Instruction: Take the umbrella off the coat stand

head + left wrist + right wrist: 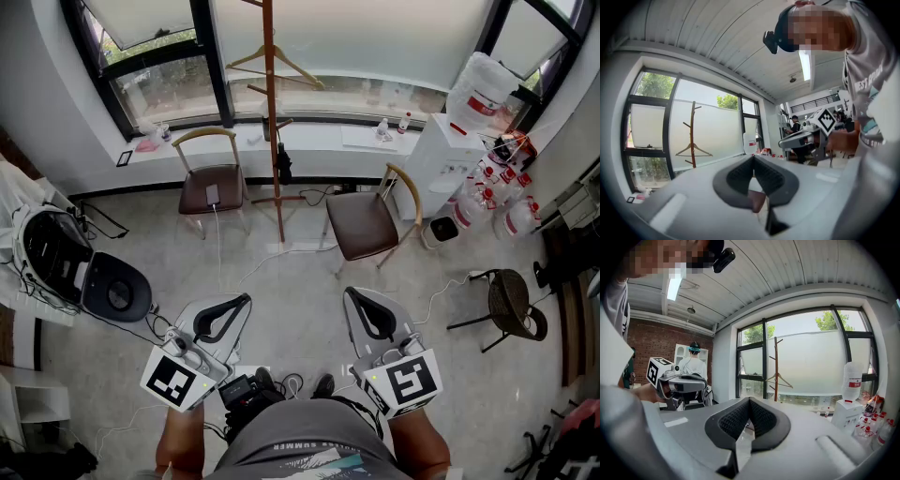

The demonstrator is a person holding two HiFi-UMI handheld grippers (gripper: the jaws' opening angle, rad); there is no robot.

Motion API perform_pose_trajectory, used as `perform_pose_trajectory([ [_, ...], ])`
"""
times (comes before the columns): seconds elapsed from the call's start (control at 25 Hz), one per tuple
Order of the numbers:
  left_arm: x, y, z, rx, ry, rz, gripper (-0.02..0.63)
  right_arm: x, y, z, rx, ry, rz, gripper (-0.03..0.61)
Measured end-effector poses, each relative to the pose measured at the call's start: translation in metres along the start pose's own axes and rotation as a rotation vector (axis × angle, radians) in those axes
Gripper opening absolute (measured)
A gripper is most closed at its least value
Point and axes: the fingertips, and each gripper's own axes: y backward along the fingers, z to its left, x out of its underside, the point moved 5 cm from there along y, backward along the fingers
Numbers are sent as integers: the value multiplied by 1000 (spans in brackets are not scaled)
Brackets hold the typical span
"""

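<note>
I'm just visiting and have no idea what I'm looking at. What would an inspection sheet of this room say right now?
Surface: pale tiled floor.
Job's things: dark folded umbrella hangs on wooden coat stand by window.
Clutter: two brown chairs, water dispenser, small bottles, clothes hanger on stand.
Grippers: left tongs and right tongs both shut, empty, well short of stand.
Cables: white cable trails across floor.
Surroundings: large windows.
</note>
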Motion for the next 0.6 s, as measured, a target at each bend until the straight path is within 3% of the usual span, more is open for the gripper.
perform_pose_trajectory([
  [0.6, -14, -59, -63, -52, -17, 26, 2, 14, 43, -76, -43, -5, -9, 0],
])
